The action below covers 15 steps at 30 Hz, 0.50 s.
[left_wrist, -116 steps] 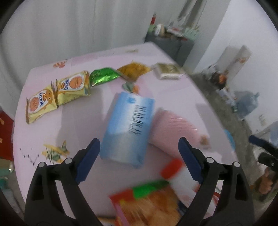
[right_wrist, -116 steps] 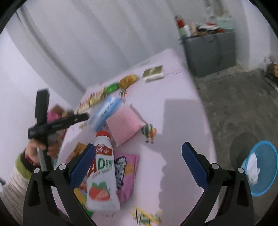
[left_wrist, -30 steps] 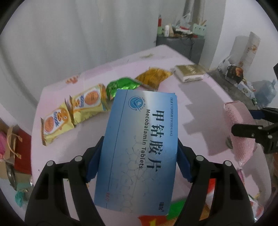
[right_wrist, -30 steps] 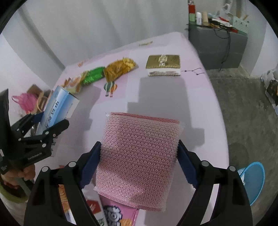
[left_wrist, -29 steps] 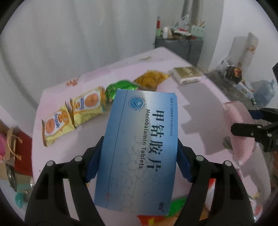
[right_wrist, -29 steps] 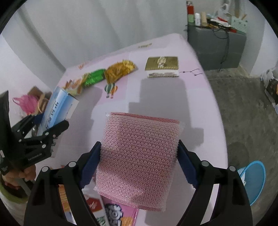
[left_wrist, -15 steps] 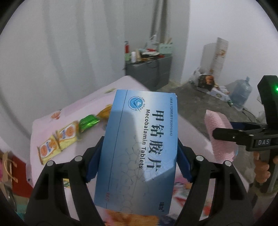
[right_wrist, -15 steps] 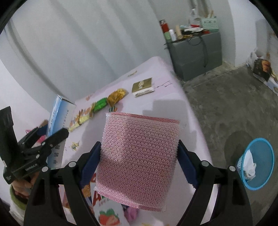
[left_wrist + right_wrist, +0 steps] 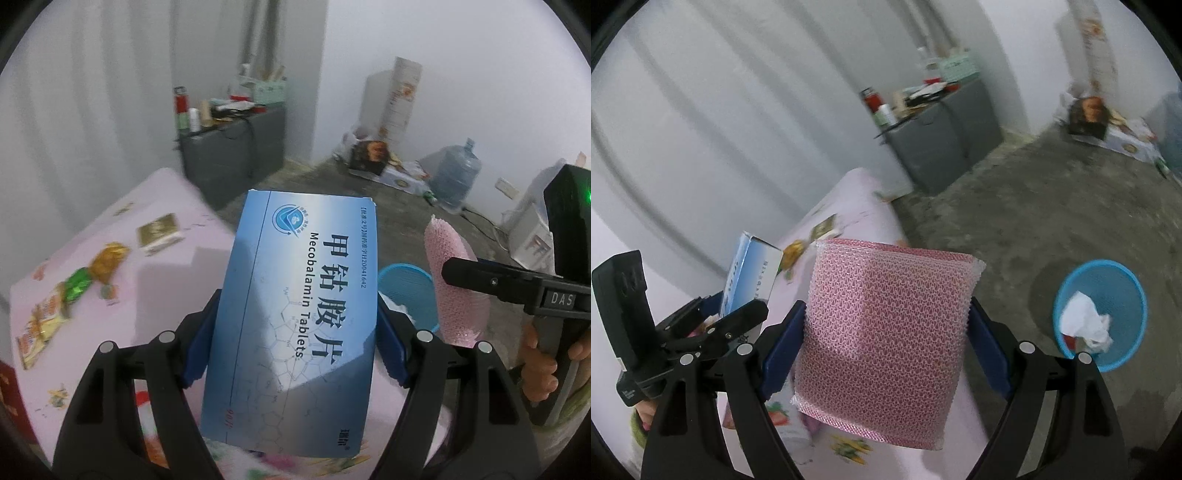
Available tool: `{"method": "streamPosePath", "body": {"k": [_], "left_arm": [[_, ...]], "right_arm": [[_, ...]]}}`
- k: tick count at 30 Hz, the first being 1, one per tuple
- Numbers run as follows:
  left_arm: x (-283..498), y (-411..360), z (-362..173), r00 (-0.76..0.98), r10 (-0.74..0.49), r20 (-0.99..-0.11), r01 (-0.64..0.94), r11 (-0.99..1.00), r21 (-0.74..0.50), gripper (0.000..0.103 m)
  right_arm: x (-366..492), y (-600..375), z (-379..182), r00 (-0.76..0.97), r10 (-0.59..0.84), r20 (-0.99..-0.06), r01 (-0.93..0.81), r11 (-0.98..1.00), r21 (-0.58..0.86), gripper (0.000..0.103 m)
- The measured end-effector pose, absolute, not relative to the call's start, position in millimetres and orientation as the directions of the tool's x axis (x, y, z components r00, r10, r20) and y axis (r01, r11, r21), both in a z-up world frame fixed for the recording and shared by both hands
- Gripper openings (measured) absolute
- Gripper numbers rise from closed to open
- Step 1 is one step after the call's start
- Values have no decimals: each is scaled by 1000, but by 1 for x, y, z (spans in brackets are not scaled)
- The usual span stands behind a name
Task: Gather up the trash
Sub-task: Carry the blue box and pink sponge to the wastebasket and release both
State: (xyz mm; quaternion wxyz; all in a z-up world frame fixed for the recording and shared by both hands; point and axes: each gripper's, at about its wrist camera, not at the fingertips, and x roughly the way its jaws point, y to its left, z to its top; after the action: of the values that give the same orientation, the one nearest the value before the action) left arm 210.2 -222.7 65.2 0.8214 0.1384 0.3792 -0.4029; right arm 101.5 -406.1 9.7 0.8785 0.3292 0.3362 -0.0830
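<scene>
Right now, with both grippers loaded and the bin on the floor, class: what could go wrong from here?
1. The bin is small and stands on the floor away from the table; a drop from up here could miss.
2. The blue box is held only by its edges and sticks far out of the left gripper; it might swing or slip.
3. The pink pouch in the right gripper looks soft and could sag loose.

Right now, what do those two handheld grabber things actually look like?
Both match: the left gripper and right gripper have black plastic arms that fork outward, silver round bolts at the joints and blue pads lining the jaws. Seen from the left camera, the right one has a black pistol-style handle marked "DAS" and a black block on top with a green light.
</scene>
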Motion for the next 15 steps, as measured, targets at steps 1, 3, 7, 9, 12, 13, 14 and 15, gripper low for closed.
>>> {"method": "streamPosePath", "body": {"k": [1, 3, 7, 9, 12, 13, 14, 15], "left_arm": [[206, -234, 63, 376, -560, -739, 773, 629, -84, 70], [201, -251, 58, 355, -563, -747, 784, 614, -91, 70], [191, -289, 45, 314, -561, -766, 804, 586, -100, 70], [188, -306, 38, 292, -561, -775, 809, 577, -112, 71], [181, -335, 22, 247, -558, -792, 817, 559, -140, 70], [180, -343, 18, 235, -557, -797, 819, 555, -147, 71], [178, -351, 13, 223, -555, -802, 820, 552, -154, 71], [176, -358, 8, 209, -552, -807, 820, 549, -163, 71]], "right_arm": [[95, -414, 7, 762, 68, -644, 379, 760, 528, 82], [82, -430, 0, 762, 51, -645, 407, 738, 538, 82], [53, -458, -14, 758, 23, -652, 456, 696, 555, 82], [41, -473, -24, 753, 10, -658, 482, 672, 562, 82], [19, -497, -41, 741, -11, -672, 525, 633, 569, 82], [13, -505, -47, 736, -16, -677, 539, 619, 571, 82], [8, -512, -52, 732, -20, -681, 550, 607, 573, 82], [2, -521, -60, 725, -26, -689, 568, 589, 575, 82]]}}
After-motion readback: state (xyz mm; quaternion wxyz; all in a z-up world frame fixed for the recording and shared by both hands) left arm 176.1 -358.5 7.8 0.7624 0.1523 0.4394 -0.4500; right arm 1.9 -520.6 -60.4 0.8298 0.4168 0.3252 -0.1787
